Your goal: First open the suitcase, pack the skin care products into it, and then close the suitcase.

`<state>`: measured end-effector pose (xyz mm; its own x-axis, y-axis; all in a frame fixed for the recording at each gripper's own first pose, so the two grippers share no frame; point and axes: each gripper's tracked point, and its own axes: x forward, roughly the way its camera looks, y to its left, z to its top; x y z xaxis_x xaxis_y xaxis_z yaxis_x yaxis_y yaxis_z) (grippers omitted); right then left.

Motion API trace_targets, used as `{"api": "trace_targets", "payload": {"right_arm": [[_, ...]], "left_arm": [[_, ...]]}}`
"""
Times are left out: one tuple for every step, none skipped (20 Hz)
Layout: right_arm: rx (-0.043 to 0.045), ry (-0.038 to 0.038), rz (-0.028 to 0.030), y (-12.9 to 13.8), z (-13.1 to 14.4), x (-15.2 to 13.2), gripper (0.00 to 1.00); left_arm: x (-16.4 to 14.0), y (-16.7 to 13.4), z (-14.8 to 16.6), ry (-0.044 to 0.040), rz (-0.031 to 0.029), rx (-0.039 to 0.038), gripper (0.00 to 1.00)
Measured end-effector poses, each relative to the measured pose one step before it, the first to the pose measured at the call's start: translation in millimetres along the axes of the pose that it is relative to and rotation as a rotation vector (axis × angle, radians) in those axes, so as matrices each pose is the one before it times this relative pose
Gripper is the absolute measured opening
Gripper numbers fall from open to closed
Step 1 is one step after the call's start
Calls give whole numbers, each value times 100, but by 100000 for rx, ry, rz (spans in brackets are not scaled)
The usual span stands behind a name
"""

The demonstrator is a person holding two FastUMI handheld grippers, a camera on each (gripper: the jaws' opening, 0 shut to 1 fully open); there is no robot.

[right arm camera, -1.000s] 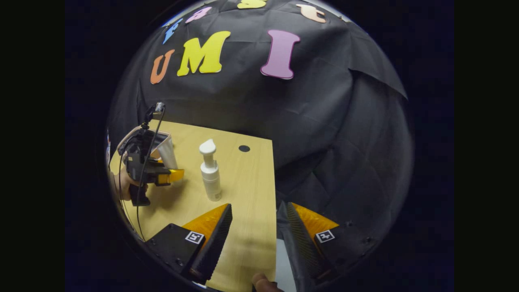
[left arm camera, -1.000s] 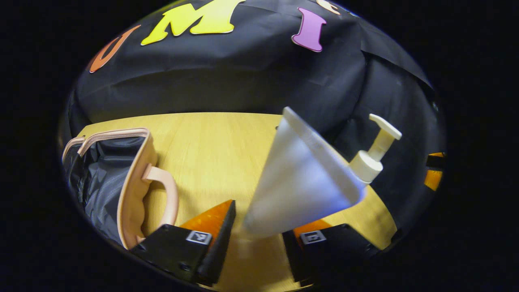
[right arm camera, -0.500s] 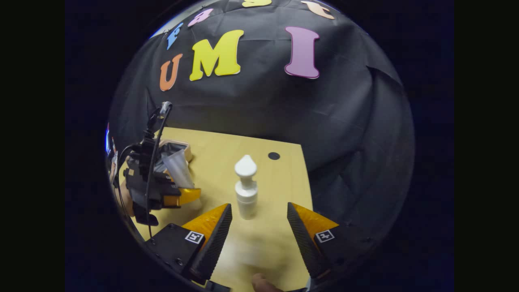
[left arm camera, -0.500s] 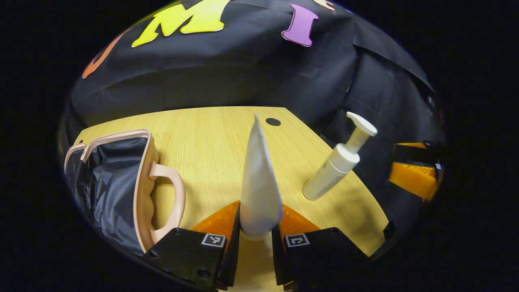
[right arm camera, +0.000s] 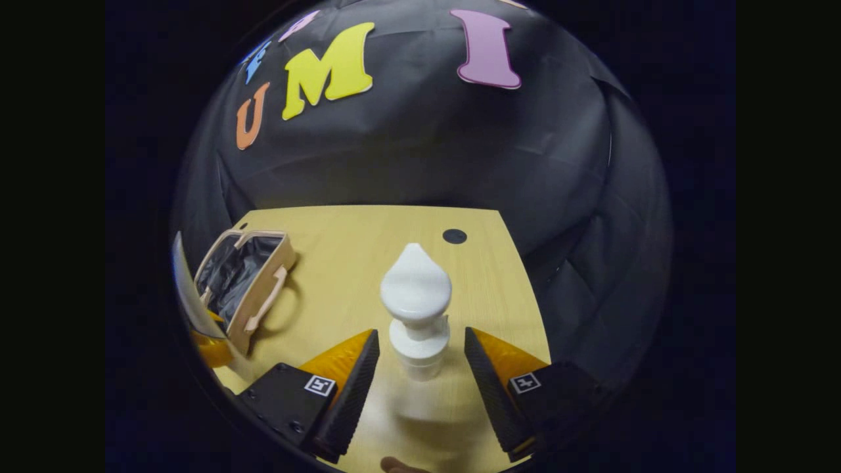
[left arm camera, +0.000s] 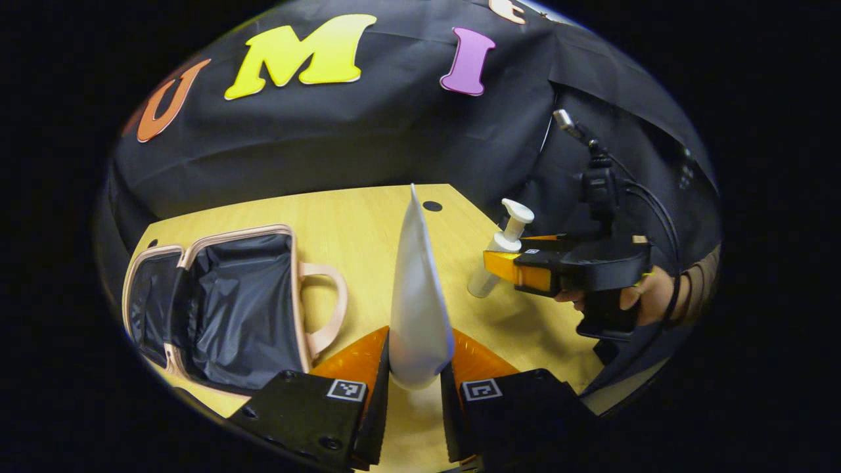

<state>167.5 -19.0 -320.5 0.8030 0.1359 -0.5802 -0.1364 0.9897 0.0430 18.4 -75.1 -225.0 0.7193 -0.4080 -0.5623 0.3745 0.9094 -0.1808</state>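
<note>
My left gripper (left arm camera: 415,368) pinches a soft white tube (left arm camera: 415,295), crimped flat end up, above the pale wood table (left arm camera: 368,217). Suitcase (left arm camera: 230,309) lies open to its left, glossy black lining, beige trim. My right gripper (right arm camera: 420,358) stands spread around the smooth white pump bottle (right arm camera: 416,309), ribbed pads not touching.

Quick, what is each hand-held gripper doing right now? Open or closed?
Left hand-held gripper: closed on the white tube.
Right hand-held gripper: open, fingers either side of the white pump bottle, not squeezing it yet.
</note>
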Motion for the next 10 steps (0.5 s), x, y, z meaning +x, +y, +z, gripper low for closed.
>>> {"api": "trace_targets", "payload": {"right_arm": [[-208,1033,-1822,-166,-250,569,74],[297,612,-1465,-41,-440,403,71],[506,257,-819,70,-86,332,63],[749,-270,-958,111,14,163,58],[642,-696,-944,9,249,-116,53],[727,146,-931,7,-187,16,52],[706,-10,-601,87,-55,-75,52],[364,56,-520,67,-109,-137,48],[227,349,-968,-47,-117,-202,50],[187,389,-1217,-99,-269,-264,50]], "left_arm": [[-1079,744,143,-664,1811,-831,39],[-1248,1108,59,-481,2844,-526,39],[-994,1211,136,-526,3922,-811,39],[-943,1286,170,-305,3641,-891,39],[-807,1207,83,-310,3273,-1108,39],[-1012,1161,72,-568,3032,-947,39],[-577,1118,-57,-294,1861,-766,39],[-465,996,-61,28,1470,-319,39],[-258,1221,-21,258,1667,-305,39],[-104,1267,79,375,1547,-243,39]]}}
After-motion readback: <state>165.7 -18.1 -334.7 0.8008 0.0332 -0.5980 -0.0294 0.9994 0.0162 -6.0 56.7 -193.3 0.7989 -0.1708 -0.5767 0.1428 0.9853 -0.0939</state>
